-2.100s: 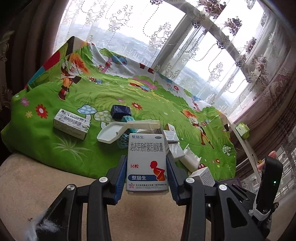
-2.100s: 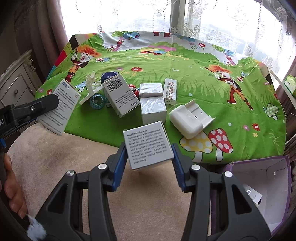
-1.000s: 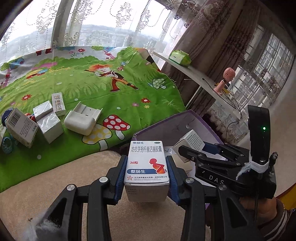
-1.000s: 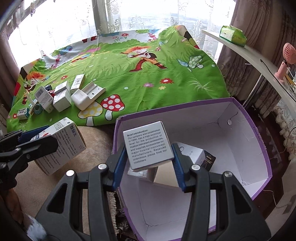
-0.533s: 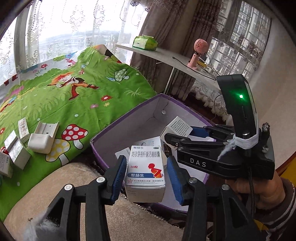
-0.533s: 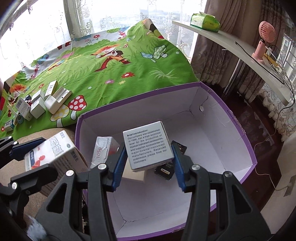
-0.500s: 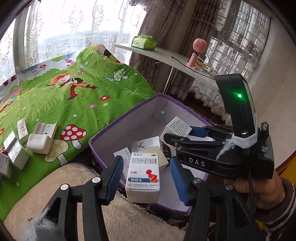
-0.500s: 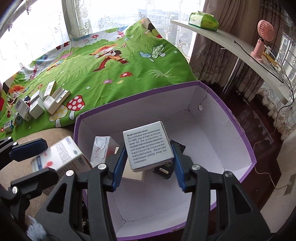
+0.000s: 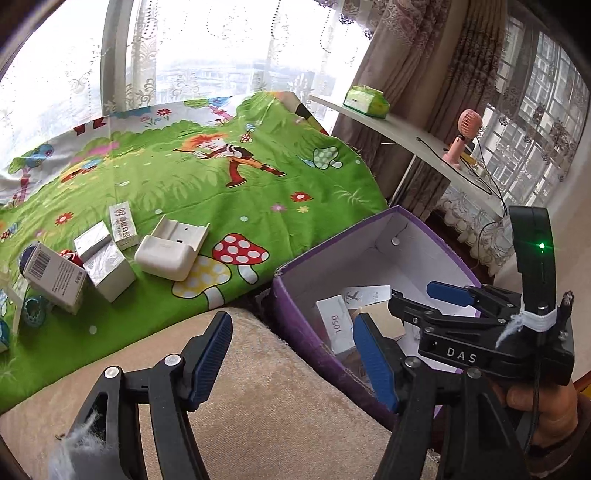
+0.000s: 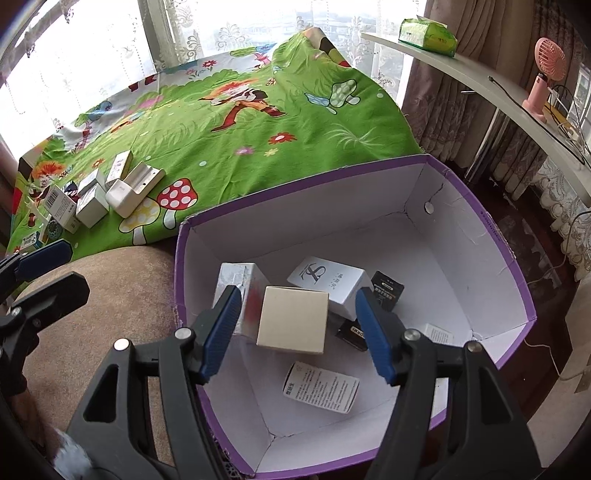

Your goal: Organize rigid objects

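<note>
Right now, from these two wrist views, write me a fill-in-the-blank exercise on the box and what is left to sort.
1. The storage box has a rim coloured ______.
2. The plain beige carton is seen between the opening right tongs, over the ______.
3. The white plastic holder lies on the ______ bedsheet.
4. The pink fan stands on the ______.

Missing words: purple; box; green; shelf

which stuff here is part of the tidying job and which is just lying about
Job: purple box; beige box dropping into it; loose boxes and white holder on the green cloth.

Lying about: tissue pack, pink fan, shelf, curtains.
</note>
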Action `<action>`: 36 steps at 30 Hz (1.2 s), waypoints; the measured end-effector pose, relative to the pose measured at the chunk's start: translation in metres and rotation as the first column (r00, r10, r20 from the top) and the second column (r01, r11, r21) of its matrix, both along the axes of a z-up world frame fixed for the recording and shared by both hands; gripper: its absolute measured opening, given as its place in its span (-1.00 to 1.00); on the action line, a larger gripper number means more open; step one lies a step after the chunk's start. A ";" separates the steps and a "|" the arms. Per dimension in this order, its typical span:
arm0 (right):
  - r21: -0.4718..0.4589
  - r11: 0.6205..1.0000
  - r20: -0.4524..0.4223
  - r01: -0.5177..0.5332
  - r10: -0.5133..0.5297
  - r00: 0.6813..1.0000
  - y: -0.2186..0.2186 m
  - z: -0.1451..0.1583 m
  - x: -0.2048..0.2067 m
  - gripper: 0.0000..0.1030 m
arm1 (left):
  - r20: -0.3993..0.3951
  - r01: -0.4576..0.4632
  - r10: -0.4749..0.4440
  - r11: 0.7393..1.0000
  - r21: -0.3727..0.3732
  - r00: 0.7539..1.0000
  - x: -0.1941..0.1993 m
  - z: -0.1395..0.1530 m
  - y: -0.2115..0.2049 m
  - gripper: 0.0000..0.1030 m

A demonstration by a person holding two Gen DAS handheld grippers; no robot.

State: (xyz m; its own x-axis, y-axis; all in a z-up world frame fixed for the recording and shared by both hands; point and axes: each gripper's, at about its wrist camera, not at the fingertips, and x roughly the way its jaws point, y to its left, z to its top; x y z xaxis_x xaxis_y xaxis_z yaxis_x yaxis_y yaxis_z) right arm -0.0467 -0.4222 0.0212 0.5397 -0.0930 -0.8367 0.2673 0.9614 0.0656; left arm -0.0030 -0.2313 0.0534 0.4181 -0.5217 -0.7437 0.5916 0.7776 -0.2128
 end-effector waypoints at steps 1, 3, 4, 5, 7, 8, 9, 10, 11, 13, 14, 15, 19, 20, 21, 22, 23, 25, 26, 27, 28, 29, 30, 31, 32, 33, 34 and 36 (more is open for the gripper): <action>0.002 1.000 0.001 -0.006 0.006 1.000 0.003 0.000 0.001 0.31 | -0.004 -0.012 0.012 1.000 -0.003 1.000 0.002 0.000 0.005 0.34; 0.005 1.000 0.004 -0.017 0.017 1.000 0.008 0.001 0.002 0.32 | -0.002 -0.044 0.044 0.999 0.005 0.999 0.005 -0.001 0.012 0.34; 0.007 1.000 0.005 -0.023 0.023 1.000 0.011 0.002 0.003 0.32 | 0.000 -0.062 0.062 0.998 0.011 0.998 0.006 -0.001 0.017 0.34; 0.010 0.999 0.006 -0.030 0.030 1.000 0.014 0.002 0.004 0.33 | 0.004 -0.083 0.083 0.996 0.021 0.997 0.007 -0.001 0.021 0.34; 0.012 0.999 0.009 -0.047 0.047 0.999 0.021 0.003 0.006 0.33 | 0.017 -0.138 0.137 0.989 0.048 0.990 0.010 -0.001 0.032 0.34; 0.014 0.998 0.010 -0.056 0.056 0.998 0.025 0.004 0.008 0.33 | 0.020 -0.167 0.167 0.984 0.058 0.986 0.012 -0.002 0.038 0.34; 0.016 0.998 0.010 -0.067 0.066 0.998 0.029 0.004 0.009 0.34 | 0.024 -0.200 0.198 0.978 0.067 0.980 0.014 -0.002 0.046 0.34; 0.018 0.997 0.011 -0.079 0.078 0.997 0.034 0.005 0.011 0.34 | 0.029 -0.233 0.232 0.970 0.075 0.972 0.016 -0.003 0.055 0.34; 0.018 0.996 0.012 -0.091 0.091 0.996 0.038 0.005 0.013 0.34 | 0.031 -0.268 0.266 0.960 0.081 0.963 0.017 -0.004 0.065 0.34; 0.019 0.993 0.012 -0.116 0.116 0.993 0.048 0.005 0.016 0.35 | 0.026 -0.331 0.330 0.940 0.082 0.944 0.020 -0.005 0.086 0.34; 0.021 0.991 0.010 -0.129 0.129 0.992 0.053 0.004 0.017 0.35 | 0.025 -0.363 0.362 0.928 0.087 0.932 0.022 -0.006 0.096 0.34; 0.024 0.990 0.007 -0.141 0.141 0.990 0.058 0.004 0.019 0.35 | 0.030 -0.400 0.399 0.911 0.102 0.916 0.023 -0.007 0.107 0.34; 0.020 0.982 -0.001 -0.187 0.187 0.982 0.077 0.002 0.024 0.35 | 0.052 -0.529 0.527 0.837 0.142 0.848 0.027 -0.012 0.147 0.34; 0.020 0.980 -0.004 -0.197 0.197 0.980 0.082 0.001 0.024 0.35 | 0.057 -0.552 0.551 0.820 0.149 0.833 0.028 -0.013 0.155 0.34; 0.019 0.978 -0.006 -0.206 0.206 0.979 0.085 0.001 0.026 0.35 | 0.061 -0.572 0.570 0.806 0.153 0.819 0.028 -0.014 0.163 0.34; 0.019 0.977 -0.008 -0.214 0.215 0.977 0.089 0.001 0.027 0.35 | 0.065 -0.589 0.587 0.793 0.155 0.807 0.029 -0.015 0.170 0.34; 0.018 0.975 -0.009 -0.222 0.222 0.975 0.092 0.001 0.028 0.35 | 0.069 -0.606 0.603 0.780 0.157 0.795 0.028 -0.015 0.177 0.34; 0.015 0.972 -0.012 -0.235 0.235 0.972 0.098 0.002 0.030 0.35 | 0.082 -0.629 0.625 0.760 0.164 0.776 0.028 -0.016 0.187 0.34; 0.014 0.970 -0.013 -0.242 0.242 0.970 0.101 0.002 0.032 0.35 | 0.087 -0.636 0.632 0.753 0.167 0.770 0.028 -0.017 0.191 0.34; 0.013 0.969 -0.015 -0.248 0.248 0.969 0.104 0.002 0.033 0.35 | 0.094 -0.645 0.639 0.745 0.172 0.763 0.029 -0.017 0.194 0.34; 0.012 0.967 -0.016 -0.255 0.255 0.967 0.107 0.002 0.035 0.35 | 0.104 -0.654 0.647 0.735 0.179 0.756 0.029 -0.017 0.198 0.34; 0.012 0.965 -0.018 -0.261 0.261 0.965 0.110 0.002 0.036 0.35 | 0.113 -0.661 0.652 0.727 0.185 0.749 0.029 -0.017 0.201 0.34; 0.012 0.963 -0.020 -0.268 0.268 0.963 0.113 0.002 0.038 0.35 | 0.120 -0.668 0.658 0.720 0.189 0.743 0.029 -0.018 0.204 0.34; 0.011 0.962 -0.022 -0.274 0.274 0.961 0.117 0.002 0.040 0.35 | 0.123 -0.676 0.666 0.712 0.188 0.736 0.030 -0.018 0.208 0.34; 0.010 0.960 -0.025 -0.280 0.280 0.960 0.120 0.002 0.042 0.35 | 0.121 -0.683 0.673 0.706 0.186 0.729 0.031 -0.018 0.212 0.34; 0.009 0.958 -0.027 -0.287 0.287 0.958 0.123 0.001 0.044 0.35 | 0.121 -0.689 0.679 0.701 0.186 0.724 0.031 -0.018 0.216 0.34; 0.007 0.956 -0.028 -0.294 0.294 0.956 0.126 0.001 0.045 0.35 | 0.122 -0.693 0.684 0.696 0.186 0.719 0.032 -0.019 0.219 0.34; 0.003 0.952 -0.029 -0.306 0.306 0.952 0.132 0.002 0.049 0.35 | 0.124 -0.704 0.694 0.686 0.186 0.709 0.032 -0.020 0.225 0.34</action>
